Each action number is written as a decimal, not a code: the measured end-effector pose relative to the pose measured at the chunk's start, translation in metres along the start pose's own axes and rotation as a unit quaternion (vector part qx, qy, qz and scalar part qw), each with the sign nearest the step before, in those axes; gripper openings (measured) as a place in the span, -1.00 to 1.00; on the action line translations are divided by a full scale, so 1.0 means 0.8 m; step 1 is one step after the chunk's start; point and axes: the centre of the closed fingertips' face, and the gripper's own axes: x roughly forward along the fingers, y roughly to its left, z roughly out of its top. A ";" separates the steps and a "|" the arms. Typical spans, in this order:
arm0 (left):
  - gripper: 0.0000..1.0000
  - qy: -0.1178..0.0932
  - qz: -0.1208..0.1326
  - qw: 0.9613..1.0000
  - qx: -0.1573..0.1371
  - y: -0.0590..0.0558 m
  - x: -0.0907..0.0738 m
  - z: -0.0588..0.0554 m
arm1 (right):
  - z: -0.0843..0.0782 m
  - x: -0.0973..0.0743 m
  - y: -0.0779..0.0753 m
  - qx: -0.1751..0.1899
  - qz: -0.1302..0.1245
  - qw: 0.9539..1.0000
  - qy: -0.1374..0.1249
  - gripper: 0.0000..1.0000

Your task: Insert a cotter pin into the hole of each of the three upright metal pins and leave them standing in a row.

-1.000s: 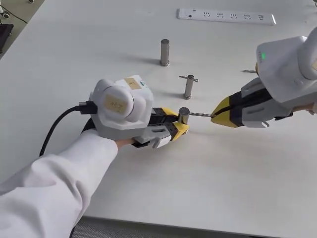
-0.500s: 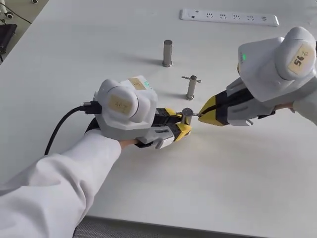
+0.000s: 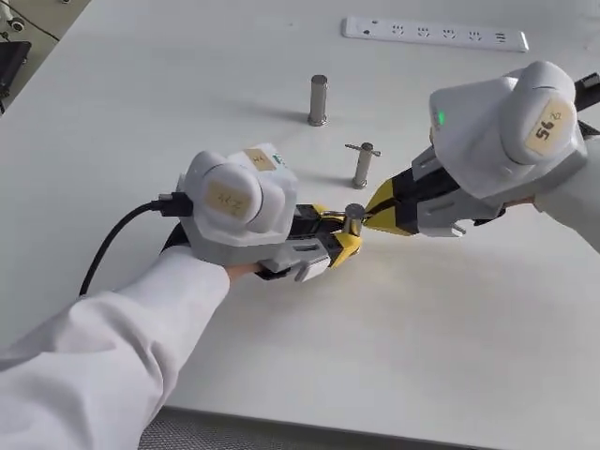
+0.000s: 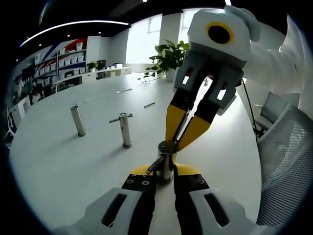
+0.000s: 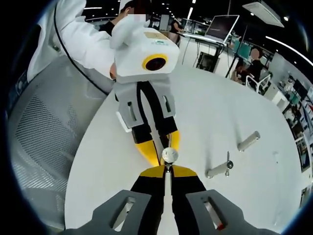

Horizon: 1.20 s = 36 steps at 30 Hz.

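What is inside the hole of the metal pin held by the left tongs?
A cotter pin passes through the metal pin; its tip sticks out on one side. The right tongs, shut on it, cover its other end, so the head is hidden.

Left gripper (image 3: 337, 230) fingers (image 3: 343, 246) hide the near metal pin's (image 3: 352, 216) base; the cotter pin's (image 4: 152, 165) head seems hidden too.

My left gripper (image 3: 337, 236) lies low and nearly level, pointing right, its jaws closed around the nearest metal pin (image 3: 352, 219). My left arm, in a white sleeve (image 3: 103, 356), reaches in from the lower left. My right gripper (image 3: 377, 212) points in from the right, angled down and leftward. Its yellow tips are pinched on a cotter pin (image 4: 152, 165) at that pin's head, nose to nose with my left.
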 end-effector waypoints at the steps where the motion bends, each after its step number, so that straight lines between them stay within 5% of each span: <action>1: -0.77 0.000 0.000 1.000 -0.001 0.000 0.000 0.000 | -0.001 0.001 0.000 -0.001 0.001 1.000 0.002 -1.00; 10: -0.76 -0.001 0.001 1.000 -0.006 0.000 0.000 0.001 | -0.007 0.001 -0.002 0.008 -0.009 1.000 0.006 -0.85; 15: -0.75 -0.006 -0.005 1.000 -0.015 -0.001 -0.004 0.001 | 0.008 -0.008 -0.004 0.069 -0.016 0.997 -0.044 -0.85; 19: -0.63 -0.019 -0.021 0.999 -0.027 -0.008 -0.008 0.004 | 0.011 -0.010 -0.004 0.085 -0.020 0.994 -0.060 -0.81; 24: -0.37 -0.028 -0.036 0.998 -0.032 -0.016 -0.014 0.005 | 0.013 -0.008 -0.001 0.096 -0.024 0.993 -0.066 -0.76; 30: 0.10 -0.015 -0.061 0.998 -0.026 -0.029 -0.024 -0.004 | 0.016 -0.001 0.002 0.114 -0.033 0.990 -0.075 -0.68; 36: 0.81 -0.023 -0.088 0.995 -0.034 -0.048 -0.037 -0.004 | 0.019 0.004 0.001 0.129 -0.039 0.987 -0.084 -0.62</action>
